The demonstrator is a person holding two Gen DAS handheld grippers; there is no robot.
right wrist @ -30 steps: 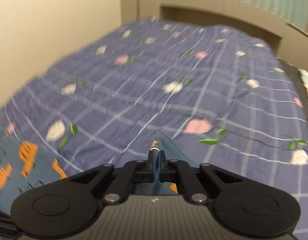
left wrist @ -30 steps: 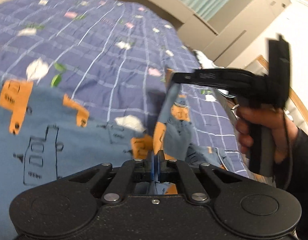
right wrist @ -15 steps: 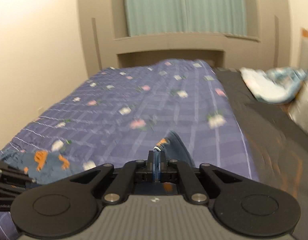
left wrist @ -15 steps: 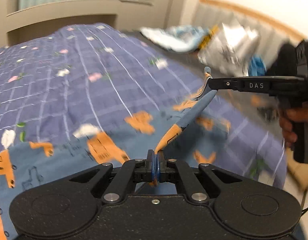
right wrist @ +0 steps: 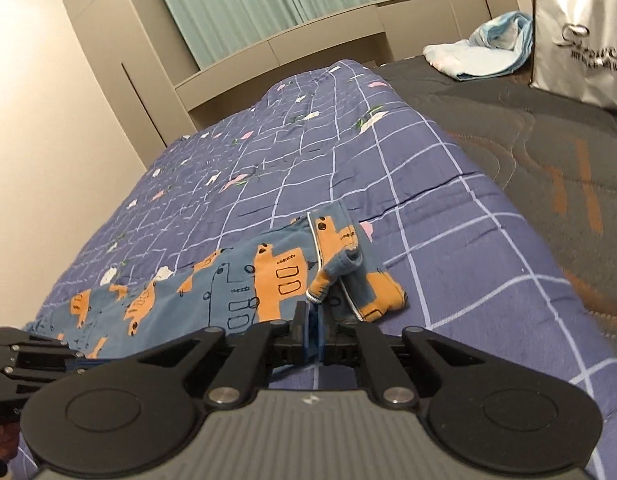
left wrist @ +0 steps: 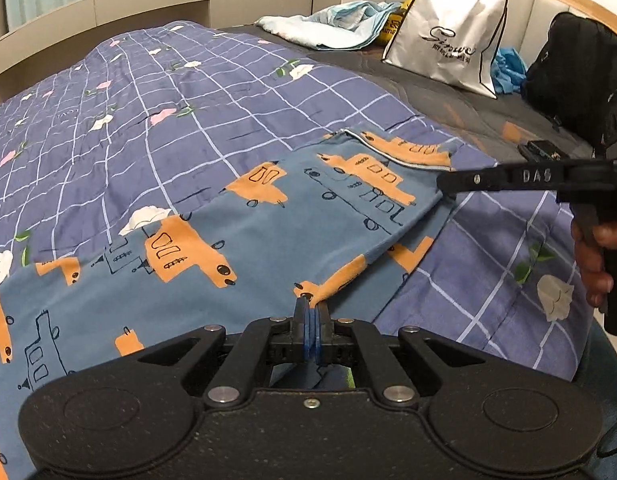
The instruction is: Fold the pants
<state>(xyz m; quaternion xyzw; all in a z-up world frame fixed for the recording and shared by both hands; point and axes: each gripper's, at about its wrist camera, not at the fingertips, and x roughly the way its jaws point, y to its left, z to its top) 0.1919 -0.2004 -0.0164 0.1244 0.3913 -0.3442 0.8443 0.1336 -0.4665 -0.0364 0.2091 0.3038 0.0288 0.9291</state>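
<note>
Pants [left wrist: 196,240], blue with orange vehicle print, lie spread on the purple checked quilt [left wrist: 148,92] just ahead of both tongs, one end stretched between them; left gripper [left wrist: 311,314] has its blue pads pressed together, pinching an orange-and-blue edge of the cloth right at its tips; right gripper [right wrist: 311,318] likewise closed, pinching a bunched corner near the white-piped hem [right wrist: 314,248]; in the left wrist view the right gripper [left wrist: 442,184] comes in from the right, tip at the far corner of that same end, so the two tongs hold the two corners of one edge, probably to keep it taut and square for laying down flat; cloth between them looks fairly smooth, slight sag toward the left tongs, small flap curled over by the right tongs' tips; rest of the garment runs off to the left of the left tongs, out of view, so which end is held is hard to tell; judged: early in the fold, edge being set or aligned, no fold yet finished; beyond the tongs, on the dark mattress [left wrist: 448,92], a white shopping bag [left wrist: 444,36], a light blue cloth [left wrist: 332,20] and a black bag [left wrist: 568,60], all well apart from the pants; risk: corner slipping if the tongs pull unevenly.
</note>
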